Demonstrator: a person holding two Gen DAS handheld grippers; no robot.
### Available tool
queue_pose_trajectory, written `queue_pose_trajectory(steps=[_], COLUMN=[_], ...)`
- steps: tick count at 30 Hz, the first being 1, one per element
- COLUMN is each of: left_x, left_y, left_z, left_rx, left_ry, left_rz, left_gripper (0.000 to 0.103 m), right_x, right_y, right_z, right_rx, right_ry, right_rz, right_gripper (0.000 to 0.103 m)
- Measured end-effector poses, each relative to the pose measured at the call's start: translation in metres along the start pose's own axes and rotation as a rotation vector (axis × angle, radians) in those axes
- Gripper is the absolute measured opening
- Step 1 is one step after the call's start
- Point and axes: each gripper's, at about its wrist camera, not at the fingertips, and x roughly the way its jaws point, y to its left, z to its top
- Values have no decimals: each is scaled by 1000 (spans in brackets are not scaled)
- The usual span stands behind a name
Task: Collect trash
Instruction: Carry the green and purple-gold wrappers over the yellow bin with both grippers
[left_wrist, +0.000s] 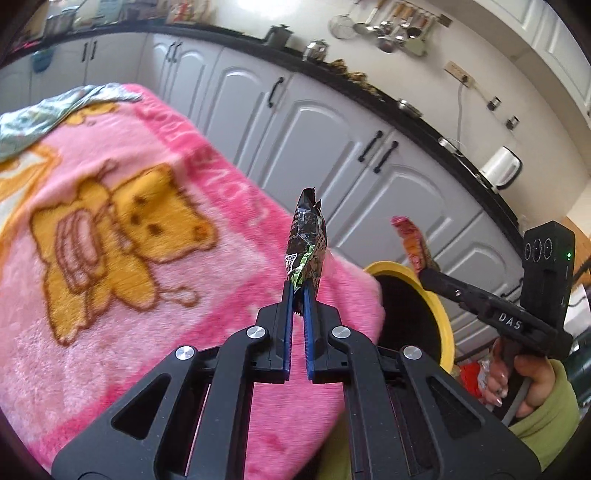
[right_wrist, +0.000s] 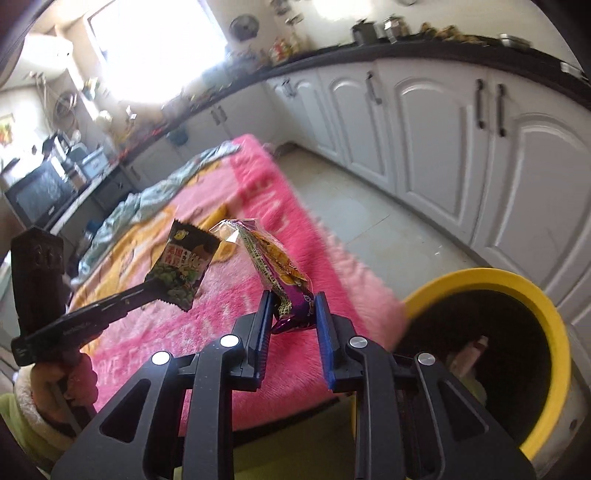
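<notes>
1. Pink fleece blanket with an orange cartoon bear covers the table in both views, with a pale blue-green cloth crumpled at its far end.
2. Left wrist view: the left gripper has its jaws closed tight on the bottom edge of a dark green-and-black foil snack packet. The packet stands almost upright, long axis running up and away from the jaws, torn top pointing at the white kitchen cabinets.
3. Only this view shows the hand in a lime-green sleeve holding the right gripper's handle.
4. Right wrist view: the right gripper has its jaws gripping the purple end of a long orange-and-purple plastic wrapper. Its long axis slants up and left, clear crimped end farthest from the jaws.
5. Only this view looks down into the yellow-rimmed round bin with a black inside, something pale lying in it. The bin sits just beside the table's corner, right of the wrapper.
6. From here the dark packet shows its printed face, held above the blanket.
</notes>
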Motion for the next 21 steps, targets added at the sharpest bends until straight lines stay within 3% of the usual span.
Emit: queue_pose_trajectory(steps=[11,21], left_x=[-1,7], left_y=[-59,-105], left_z=[10,11], left_rx=[110,198], left_ry=[-26,-34], left_rz=[-62,-107], left_gripper=[2,2], right_x=[-85,-127], right_y=[-35,-49], right_z=[-8,-19], right_rx=[55,58], right_ry=[-152,-250], right_rz=[-72,-162], right_gripper=[22,22])
